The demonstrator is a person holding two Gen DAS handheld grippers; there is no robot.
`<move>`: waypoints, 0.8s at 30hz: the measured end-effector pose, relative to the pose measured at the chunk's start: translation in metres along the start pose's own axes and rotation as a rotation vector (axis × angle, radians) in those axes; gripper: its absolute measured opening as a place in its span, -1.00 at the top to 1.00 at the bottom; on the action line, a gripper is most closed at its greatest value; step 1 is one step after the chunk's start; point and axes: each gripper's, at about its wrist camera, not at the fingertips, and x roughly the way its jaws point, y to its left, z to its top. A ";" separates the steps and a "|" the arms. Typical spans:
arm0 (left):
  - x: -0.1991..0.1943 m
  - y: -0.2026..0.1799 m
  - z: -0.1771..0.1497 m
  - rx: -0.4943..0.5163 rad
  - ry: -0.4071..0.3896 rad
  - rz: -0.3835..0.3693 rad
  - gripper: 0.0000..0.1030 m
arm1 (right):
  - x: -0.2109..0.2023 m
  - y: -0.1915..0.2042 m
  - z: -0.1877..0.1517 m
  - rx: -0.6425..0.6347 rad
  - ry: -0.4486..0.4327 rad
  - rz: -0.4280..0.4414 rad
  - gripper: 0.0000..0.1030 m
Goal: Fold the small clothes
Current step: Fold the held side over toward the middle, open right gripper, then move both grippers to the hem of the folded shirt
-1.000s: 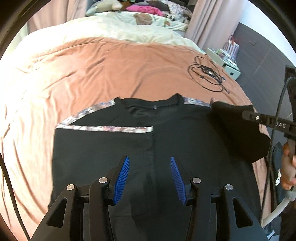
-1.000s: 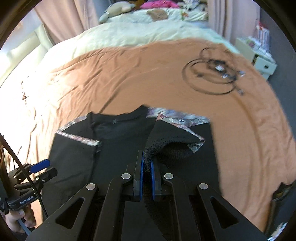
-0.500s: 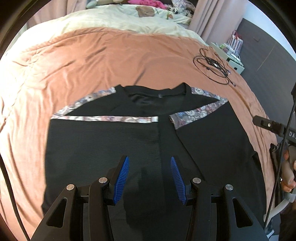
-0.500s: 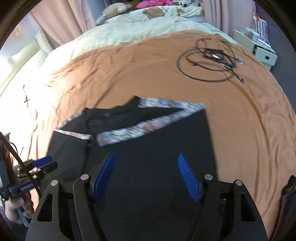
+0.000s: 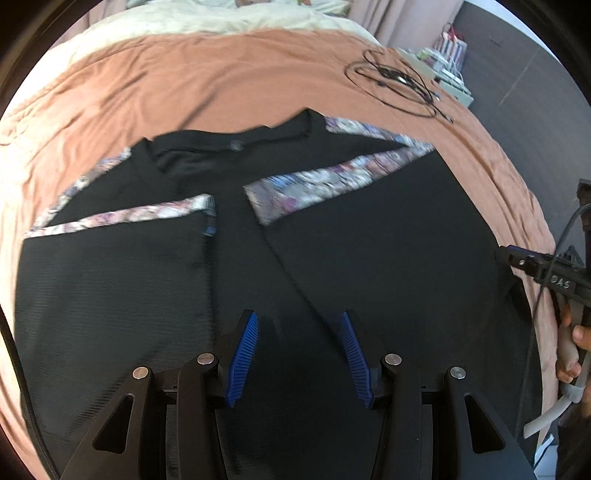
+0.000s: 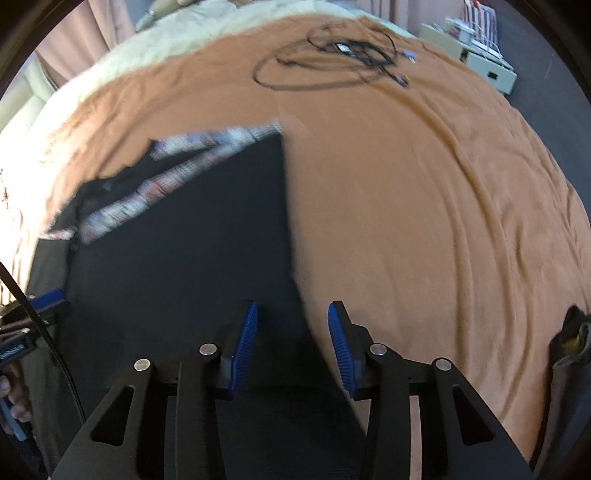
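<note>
A black top (image 5: 369, 251) with floral-trimmed sleeves lies flat on the brown bedspread (image 5: 221, 85), both sleeves folded in over its front. My left gripper (image 5: 299, 325) is open and empty, hovering over the middle of the garment's lower part. My right gripper (image 6: 291, 314) is open and empty, straddling the garment's right side edge (image 6: 288, 229). The right gripper's tip also shows at the right of the left wrist view (image 5: 535, 266); the left gripper's blue tip shows at the left of the right wrist view (image 6: 48, 301).
A coil of black cable (image 5: 399, 81) lies on the bedspread far right. A cream duvet (image 5: 221, 14) covers the far end of the bed. White boxes and shelves (image 6: 484, 55) stand beside the bed. A dark bag (image 6: 569, 354) hangs at the right edge.
My right gripper let go of the right sleeve, which now lies folded across the front, then opened and moved right to the garment's side edge. My left gripper stayed open, drifting slightly.
</note>
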 end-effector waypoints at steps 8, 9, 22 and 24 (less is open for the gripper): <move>-0.005 -0.018 -0.017 0.040 0.011 0.012 0.05 | 0.001 0.003 -0.011 0.008 0.000 -0.090 0.28; -0.009 -0.018 -0.019 0.038 0.008 0.013 0.05 | -0.001 0.004 -0.012 0.011 -0.003 -0.088 0.28; -0.093 0.023 -0.089 -0.039 -0.077 0.045 0.05 | -0.049 0.030 -0.068 0.027 -0.074 -0.003 -0.18; -0.107 0.026 -0.102 -0.041 -0.092 0.048 -0.01 | -0.059 0.033 -0.080 0.026 -0.094 0.010 -0.32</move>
